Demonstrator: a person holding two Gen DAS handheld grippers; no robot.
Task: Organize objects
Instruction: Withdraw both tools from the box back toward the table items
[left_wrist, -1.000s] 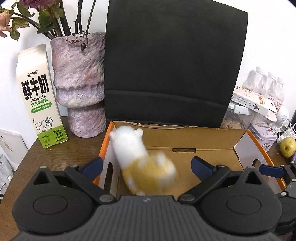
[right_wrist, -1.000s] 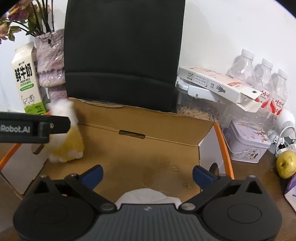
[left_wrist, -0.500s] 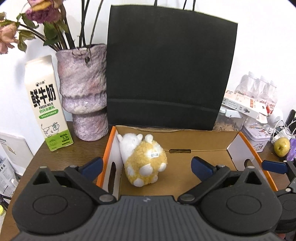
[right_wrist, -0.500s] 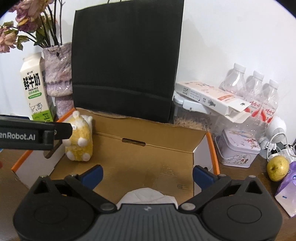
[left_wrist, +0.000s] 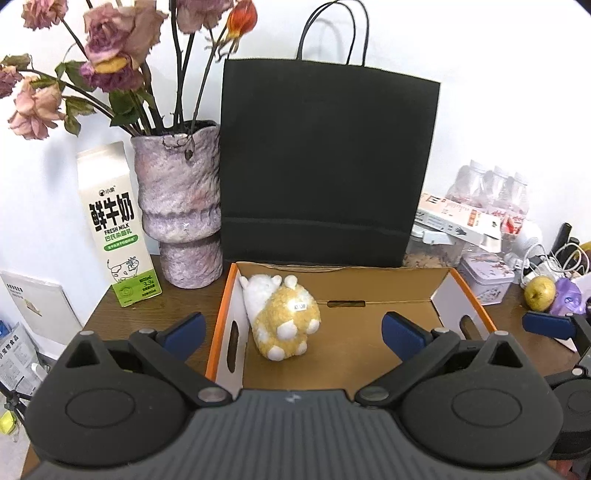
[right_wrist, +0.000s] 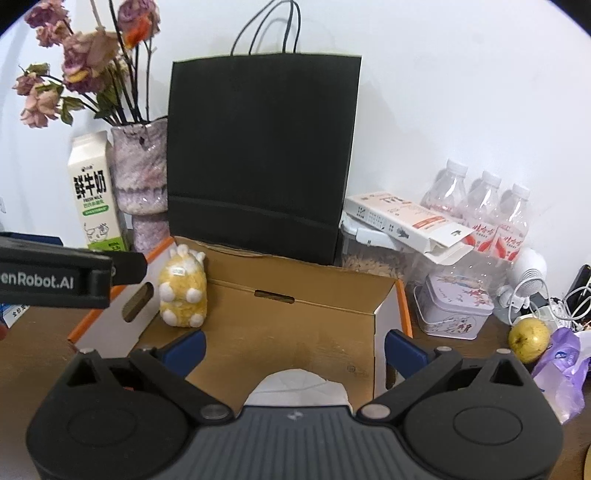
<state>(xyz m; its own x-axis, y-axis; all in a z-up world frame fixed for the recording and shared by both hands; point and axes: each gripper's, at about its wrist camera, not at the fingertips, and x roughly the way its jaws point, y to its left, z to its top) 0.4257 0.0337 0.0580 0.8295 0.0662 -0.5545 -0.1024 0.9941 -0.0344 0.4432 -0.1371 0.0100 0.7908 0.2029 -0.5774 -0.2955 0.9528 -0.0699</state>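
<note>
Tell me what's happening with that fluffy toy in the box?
A person is tidying up with two hand-held grippers. The yellow and white plush toy sits inside the cardboard box, tucked against its left wall near the back corner. Nothing is holding it: the left gripper is open and above the box's near side. The right gripper is open and empty too, over the box's near edge, above something white lying there.
</note>
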